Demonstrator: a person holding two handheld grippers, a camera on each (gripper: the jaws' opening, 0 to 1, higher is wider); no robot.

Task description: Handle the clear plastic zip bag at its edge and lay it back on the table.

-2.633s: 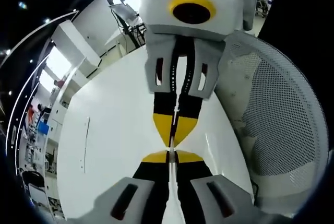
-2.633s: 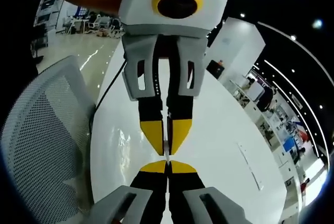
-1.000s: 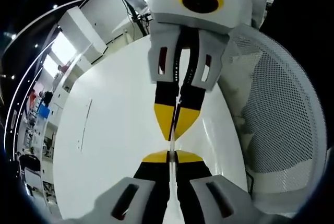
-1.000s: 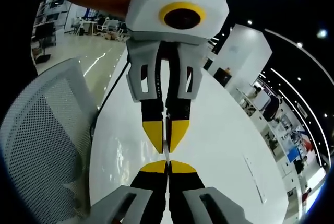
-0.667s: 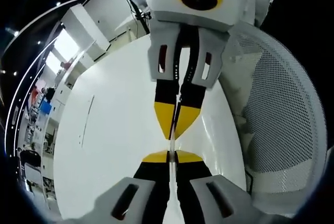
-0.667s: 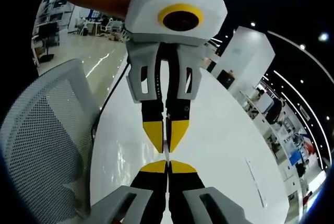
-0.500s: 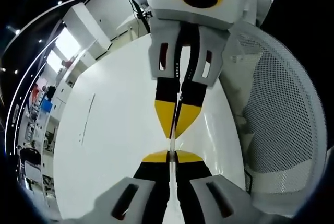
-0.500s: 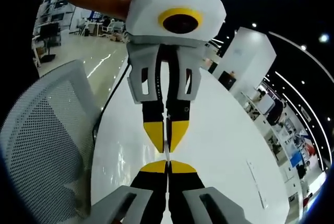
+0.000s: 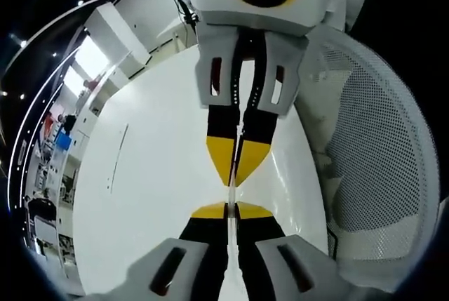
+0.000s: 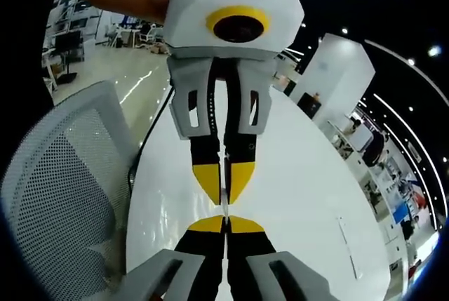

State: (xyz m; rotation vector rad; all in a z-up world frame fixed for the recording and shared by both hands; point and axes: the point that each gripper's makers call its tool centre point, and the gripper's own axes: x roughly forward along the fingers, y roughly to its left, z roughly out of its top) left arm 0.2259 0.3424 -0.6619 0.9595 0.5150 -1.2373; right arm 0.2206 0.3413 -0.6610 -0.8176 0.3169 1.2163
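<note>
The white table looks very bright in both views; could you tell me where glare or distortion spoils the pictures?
Left gripper view: the table is washed out and fisheye-bowed. Right gripper view: glare streaks on the table beside the mesh chair; ceiling lights bend into arcs.

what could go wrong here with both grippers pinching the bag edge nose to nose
The left gripper and right gripper are shut tip to tip on a thin edge of the clear bag, above the white table. Pulling them apart could tear it or slip it free. The tips could also knock together.
</note>
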